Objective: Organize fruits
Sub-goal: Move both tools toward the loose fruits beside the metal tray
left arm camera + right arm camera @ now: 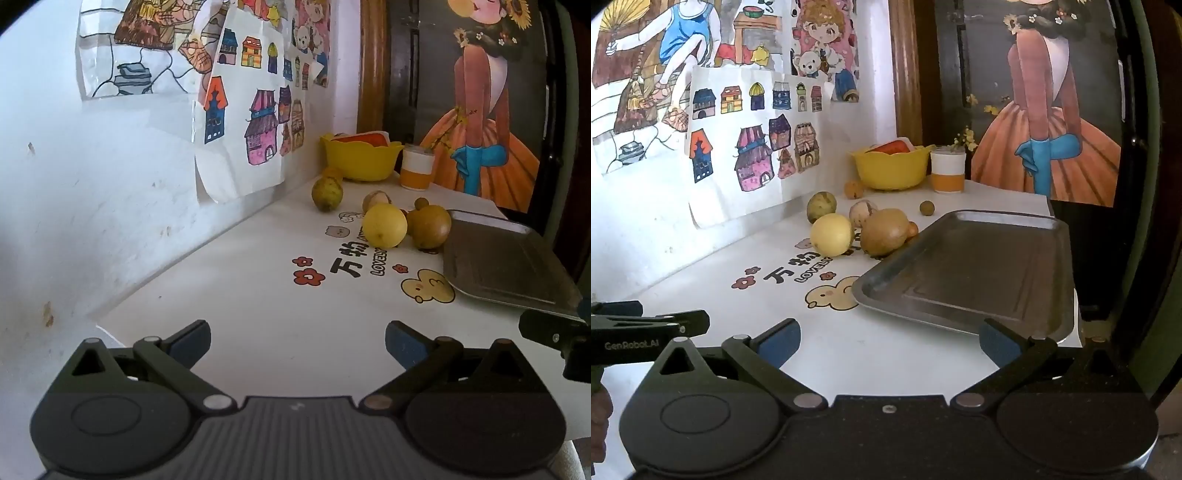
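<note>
Left wrist view shows my left gripper [297,345] with its blue-padded fingers spread wide and empty above a white tabletop printed with cartoon ducks and flowers [229,317]. My right gripper [889,343] is likewise spread wide, holding nothing. From the left gripper, the fruits sit at about one o'clock, well ahead: a smooth round yellow fruit [384,226] just beside a larger brownish pear-shaped fruit [428,226], with a pale round fruit [376,201] behind them and a greenish-yellow oval fruit [326,192] nearer the wall at twelve o'clock. From the right gripper, an empty rectangular metal tray [971,269] lies at one o'clock, its left rim close to the brownish fruit; whether they touch I cannot tell. A yellow scalloped plastic bowl [892,168] stands at the far end. I judge the tray to be where the fruits belong, and none is in it yet. The yellow fruit looks firm, light and smooth, so it may roll or slip; I would close on its widest middle, gently, to avoid bruising.
</note>
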`<state>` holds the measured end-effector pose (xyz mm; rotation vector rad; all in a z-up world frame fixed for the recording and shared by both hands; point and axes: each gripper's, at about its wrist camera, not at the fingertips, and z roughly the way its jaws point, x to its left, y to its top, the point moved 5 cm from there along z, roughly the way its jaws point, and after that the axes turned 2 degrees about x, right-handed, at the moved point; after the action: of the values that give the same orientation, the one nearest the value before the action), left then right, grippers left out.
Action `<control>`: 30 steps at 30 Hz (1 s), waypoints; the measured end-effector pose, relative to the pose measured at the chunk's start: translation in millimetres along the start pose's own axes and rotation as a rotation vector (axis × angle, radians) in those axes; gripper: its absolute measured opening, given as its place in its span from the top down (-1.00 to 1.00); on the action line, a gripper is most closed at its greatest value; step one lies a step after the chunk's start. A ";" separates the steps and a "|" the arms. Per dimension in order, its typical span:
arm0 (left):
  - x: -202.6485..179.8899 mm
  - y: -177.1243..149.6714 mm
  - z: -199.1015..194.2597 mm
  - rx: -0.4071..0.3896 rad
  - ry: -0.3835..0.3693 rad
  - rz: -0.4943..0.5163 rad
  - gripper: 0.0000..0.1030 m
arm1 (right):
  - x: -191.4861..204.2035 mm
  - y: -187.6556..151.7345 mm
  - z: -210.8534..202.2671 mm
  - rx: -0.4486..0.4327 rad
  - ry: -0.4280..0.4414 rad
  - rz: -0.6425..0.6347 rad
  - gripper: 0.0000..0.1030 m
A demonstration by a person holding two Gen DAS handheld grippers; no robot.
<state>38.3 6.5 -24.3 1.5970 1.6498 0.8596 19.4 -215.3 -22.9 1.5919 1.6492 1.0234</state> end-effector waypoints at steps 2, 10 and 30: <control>-0.1 -1.0 -1.2 0.000 -0.001 -0.007 -0.99 | 0.5 -0.2 1.3 0.005 -0.003 0.002 -0.99; 0.8 -3.2 -1.0 0.008 -0.007 -0.018 -0.99 | 2.2 -1.8 3.3 0.003 0.001 -0.004 -0.99; 1.2 -3.6 -0.5 0.013 -0.020 -0.025 -0.99 | 3.5 -4.8 5.6 0.011 0.004 -0.005 -0.99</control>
<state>35.8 7.6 -27.2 1.5858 1.6613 0.8187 21.5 -211.1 -29.6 1.5932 1.6629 1.0170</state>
